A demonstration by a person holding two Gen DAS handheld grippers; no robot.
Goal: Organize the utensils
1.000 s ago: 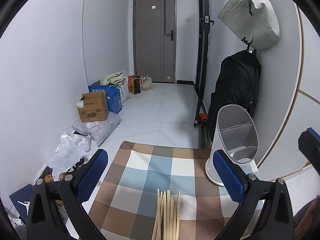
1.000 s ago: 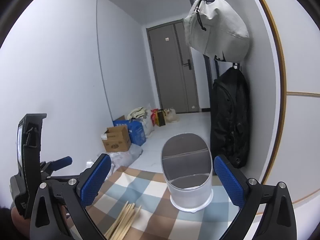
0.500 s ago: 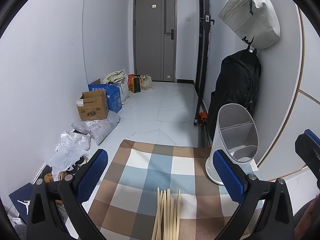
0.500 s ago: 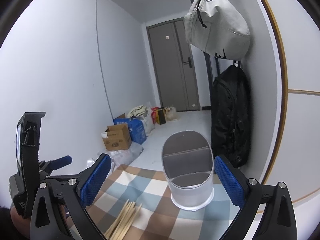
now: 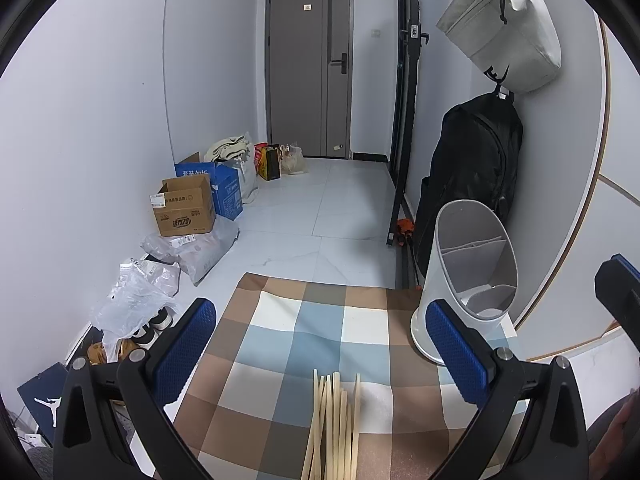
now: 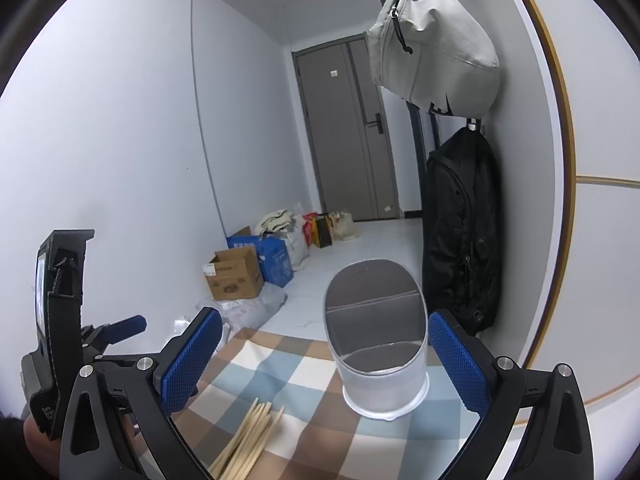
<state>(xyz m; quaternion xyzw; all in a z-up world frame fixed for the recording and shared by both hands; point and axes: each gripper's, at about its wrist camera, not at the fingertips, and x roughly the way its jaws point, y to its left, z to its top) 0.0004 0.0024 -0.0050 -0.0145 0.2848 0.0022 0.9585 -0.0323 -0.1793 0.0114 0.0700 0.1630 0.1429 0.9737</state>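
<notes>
hovering tools (image 5: 320, 344) above chopsticks (image 5: 334, 420)

Surface (image 5: 248, 364) with a checked cloth

On the cloth (image 5: 320, 332) lies a bundle of wooden chopsticks (image 5: 334, 420), and a white utensil holder (image 5: 468, 280) stands upright at its right edge.

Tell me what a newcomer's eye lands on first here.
The bundle of wooden chopsticks lying on the checked cloth, between the open left gripper. Then the empty white utensil holder standing upright beyond them, framed by the open right gripper, under hanging black and grey bags.
</notes>
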